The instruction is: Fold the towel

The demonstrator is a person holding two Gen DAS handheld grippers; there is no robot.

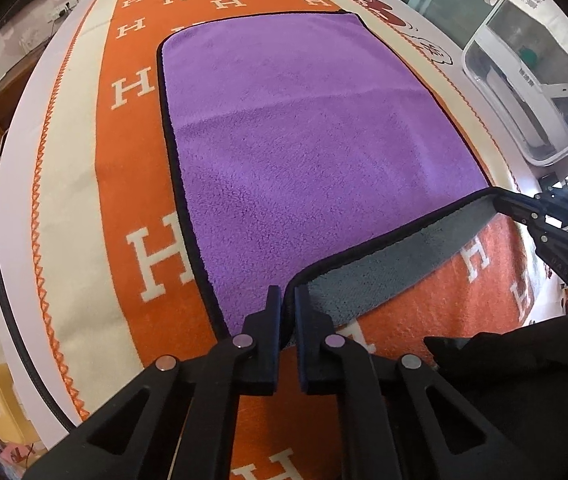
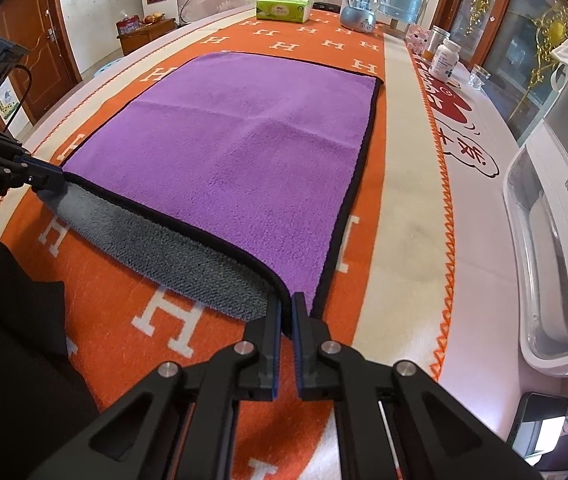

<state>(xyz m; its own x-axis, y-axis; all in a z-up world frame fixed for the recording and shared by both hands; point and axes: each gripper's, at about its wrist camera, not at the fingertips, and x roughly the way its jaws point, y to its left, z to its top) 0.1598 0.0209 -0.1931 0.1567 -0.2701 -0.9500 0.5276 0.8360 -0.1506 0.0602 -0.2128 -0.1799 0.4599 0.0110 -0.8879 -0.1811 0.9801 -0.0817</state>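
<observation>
A purple towel (image 1: 304, 128) with a black hem and grey underside lies spread on the orange patterned tablecloth (image 1: 132, 128). My left gripper (image 1: 289, 300) is shut on its near left corner, lifted so the grey underside (image 1: 384, 272) shows. The right gripper (image 1: 500, 204) shows at the right, holding the other near corner. In the right wrist view the towel (image 2: 244, 152) stretches away; my right gripper (image 2: 287, 308) is shut on the near right corner, and the left gripper (image 2: 50, 180) grips the corner at the left. The near edge hangs raised between them.
A green tissue box (image 2: 283, 9), a snow globe (image 2: 359, 12) and bottles (image 2: 444, 58) stand at the table's far end. A white plastic bin (image 2: 556, 240) sits at the right edge. A phone (image 2: 540, 424) lies near the right corner.
</observation>
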